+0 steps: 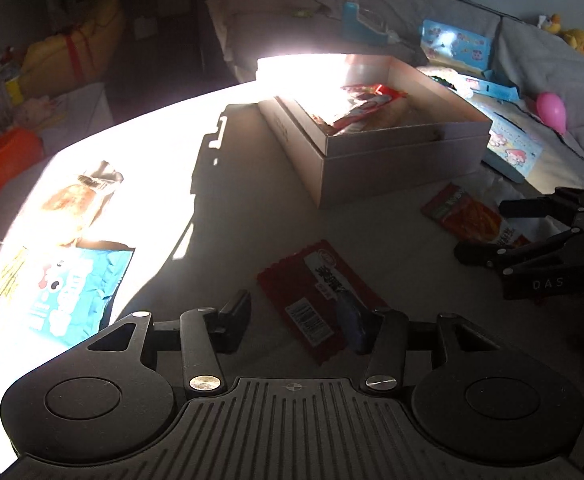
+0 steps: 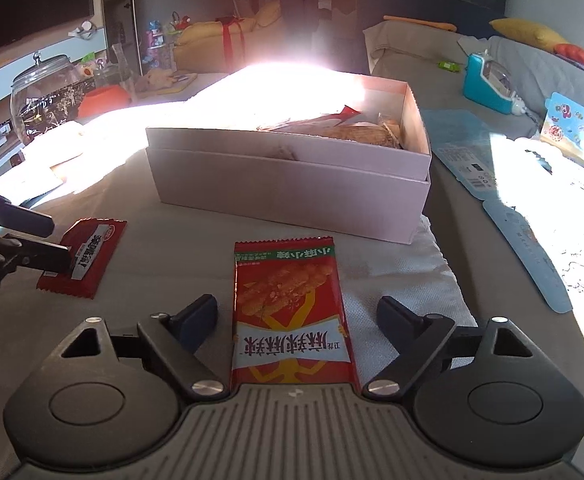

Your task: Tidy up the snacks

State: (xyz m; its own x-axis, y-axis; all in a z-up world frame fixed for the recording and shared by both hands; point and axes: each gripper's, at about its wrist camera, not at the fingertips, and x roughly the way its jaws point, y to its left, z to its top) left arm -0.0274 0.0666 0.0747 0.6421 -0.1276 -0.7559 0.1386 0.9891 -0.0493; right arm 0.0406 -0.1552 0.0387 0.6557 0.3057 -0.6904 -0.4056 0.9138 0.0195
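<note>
left of the pink box (image 2: 292, 184), the left gripper (image 1: 295, 320) straddles a dark red packet (image 1: 315, 300) with jaws apart, while before the box the right gripper (image 2: 295, 320), jaws wide, flanks an orange-red snack packet (image 2: 288, 312).

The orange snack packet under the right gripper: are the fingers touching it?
Apart. In the right wrist view the fingers stand wide, with bare table between each one and the packet.
</note>
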